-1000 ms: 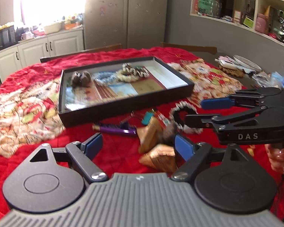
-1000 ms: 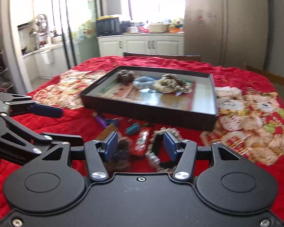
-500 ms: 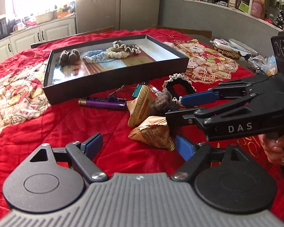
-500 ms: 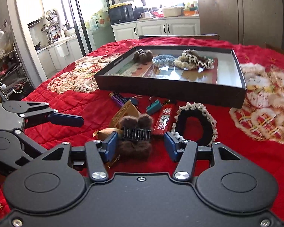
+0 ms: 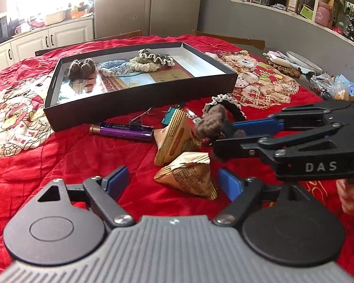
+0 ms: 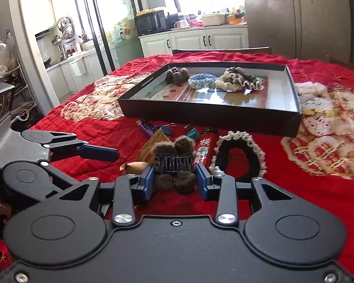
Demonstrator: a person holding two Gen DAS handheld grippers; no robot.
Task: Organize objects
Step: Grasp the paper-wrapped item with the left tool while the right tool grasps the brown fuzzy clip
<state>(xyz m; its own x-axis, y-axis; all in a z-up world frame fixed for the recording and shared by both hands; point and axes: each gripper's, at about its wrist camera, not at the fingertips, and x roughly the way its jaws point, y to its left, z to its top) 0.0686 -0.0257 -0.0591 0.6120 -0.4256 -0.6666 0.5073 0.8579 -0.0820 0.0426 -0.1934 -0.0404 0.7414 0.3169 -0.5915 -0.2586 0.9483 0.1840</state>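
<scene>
**Right wrist view: furry hair claw between closing jaws**

At lower centre, the right gripper [image 6: 175, 180] is closing on a brown furry hair claw [image 6: 174, 164], its pads against the clip's sides. The left gripper [image 5: 173, 181] stands open over a gold packet [image 5: 188, 176]. A black tray [image 6: 207, 115] sits upper centre on the red cloth [image 6: 295, 188]

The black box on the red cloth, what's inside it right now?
Inside the black box: a brown fuzzy hair clip, a blue scrunchie and a cream-and-brown ruffled scrunchie, on a glossy printed sheet. The near wall hides the floor's front edge.
</scene>
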